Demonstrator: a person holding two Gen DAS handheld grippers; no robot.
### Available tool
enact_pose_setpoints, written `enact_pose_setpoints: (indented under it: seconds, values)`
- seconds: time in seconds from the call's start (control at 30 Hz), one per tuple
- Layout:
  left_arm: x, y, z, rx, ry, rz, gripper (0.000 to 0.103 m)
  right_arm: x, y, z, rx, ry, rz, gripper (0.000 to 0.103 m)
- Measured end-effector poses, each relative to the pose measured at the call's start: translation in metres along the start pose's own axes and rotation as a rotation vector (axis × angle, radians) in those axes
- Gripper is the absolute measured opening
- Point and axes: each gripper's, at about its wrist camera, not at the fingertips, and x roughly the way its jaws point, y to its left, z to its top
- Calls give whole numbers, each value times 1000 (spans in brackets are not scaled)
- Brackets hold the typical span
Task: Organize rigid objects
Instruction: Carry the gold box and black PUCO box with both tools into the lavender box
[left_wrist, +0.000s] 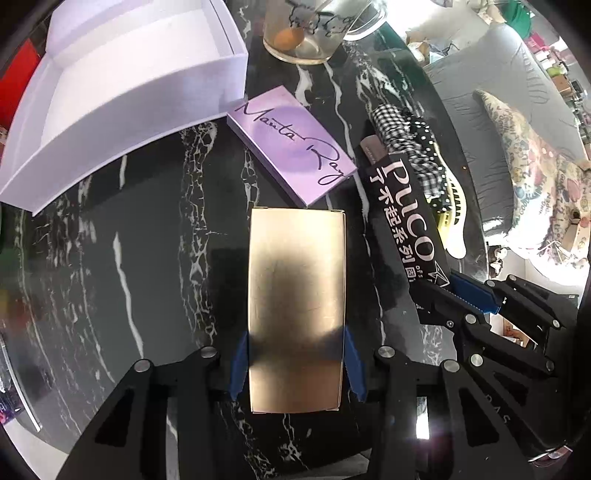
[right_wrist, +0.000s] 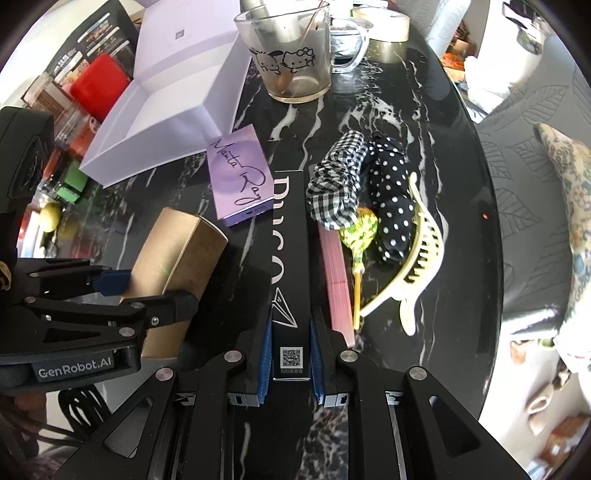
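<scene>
Bare counter (left_wrist: 147, 258) is lying open left of the gold box (left_wrist: 297, 310), up to the white tray (left_wrist: 122, 96). Ahead, the purple box (left_wrist: 291, 146) and glass mug (left_wrist: 306, 33) are blocking passage; rightward, the black box (left_wrist: 406, 221) is crowding close.

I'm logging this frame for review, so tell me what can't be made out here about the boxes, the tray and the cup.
- Gold box: left wrist view, glare blanks its face; no label shows.
- Black box: right wrist view, its QR code is too small to read.
- White tray: both views, the top edge cuts off its far side.
- Glass cup: left wrist view, the top edge crops it.
</scene>
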Motion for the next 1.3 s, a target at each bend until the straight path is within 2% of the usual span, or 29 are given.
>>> enact_pose_setpoints:
  seconds: [0.3, 0.5, 0.8, 1.0, 1.3]
  values:
    - [-33, -9, -12, -35, -52, 2, 43, -28, 6, -18, 12, -22, 36, 18]
    - [-53, -11, -28, -69, -97, 3, 43, -46, 14, -26, -31, -50, 53, 18]
    - [-80, -1, -49, -194, -162, 14, 43, -68, 28, -30, -122, -79, 88, 18]
    - [-98, 9, -55, -236, -189, 32, 43, -76, 42, -28, -162, -77, 120, 18]
    - [-116, 31, -45, -243, -202, 36, 43, -78, 67, -9, -194, -80, 122, 18]
